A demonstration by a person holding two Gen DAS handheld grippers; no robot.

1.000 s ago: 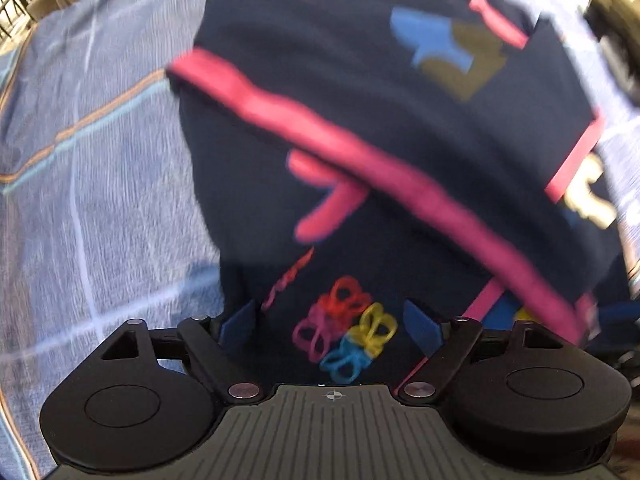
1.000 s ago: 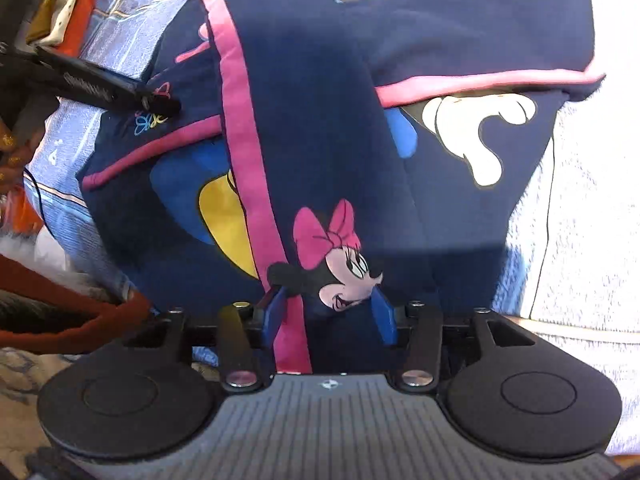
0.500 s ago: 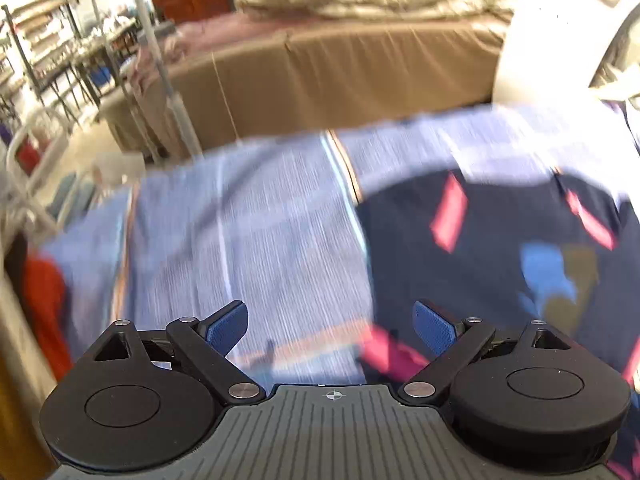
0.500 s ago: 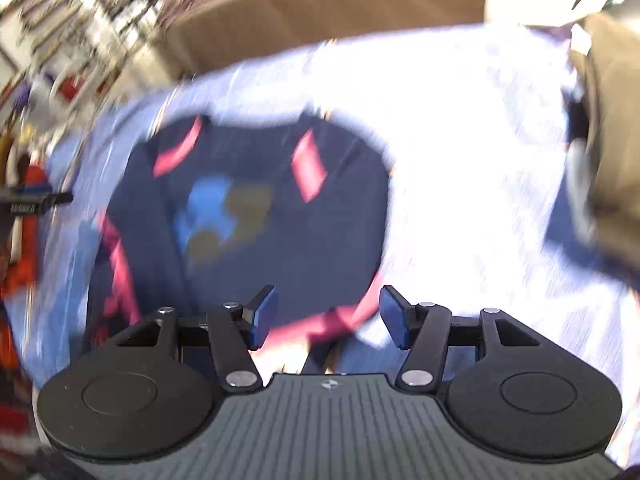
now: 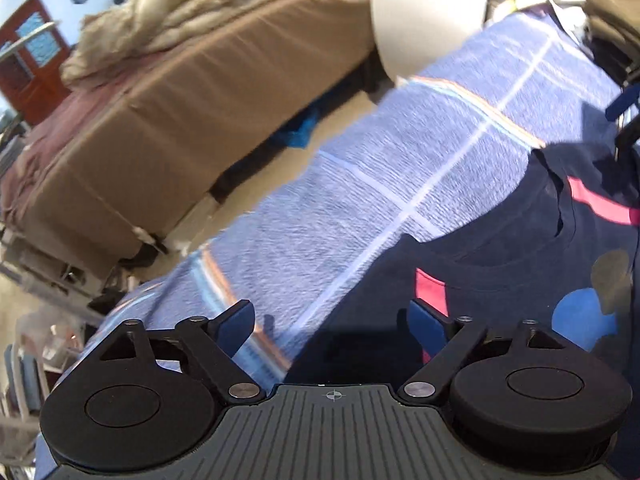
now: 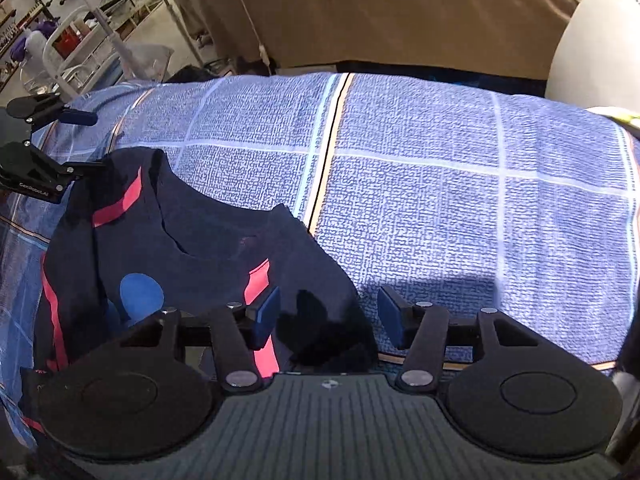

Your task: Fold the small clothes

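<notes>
From the left wrist, the left gripper (image 5: 328, 320) is hanging spread and empty over the blue checked cloth (image 5: 400, 184); the navy shirt (image 5: 500, 264) is lying flat alongside, likely soft and light.

From the right wrist, the right gripper (image 6: 326, 316) is gaping empty above the shirt's shoulder, probably the best hold. A brown bed (image 6: 400, 12) is standing behind.

Blue plaid bedspread (image 6: 440, 184), brown-covered bed (image 5: 192, 92), red door (image 5: 28, 60)
</notes>
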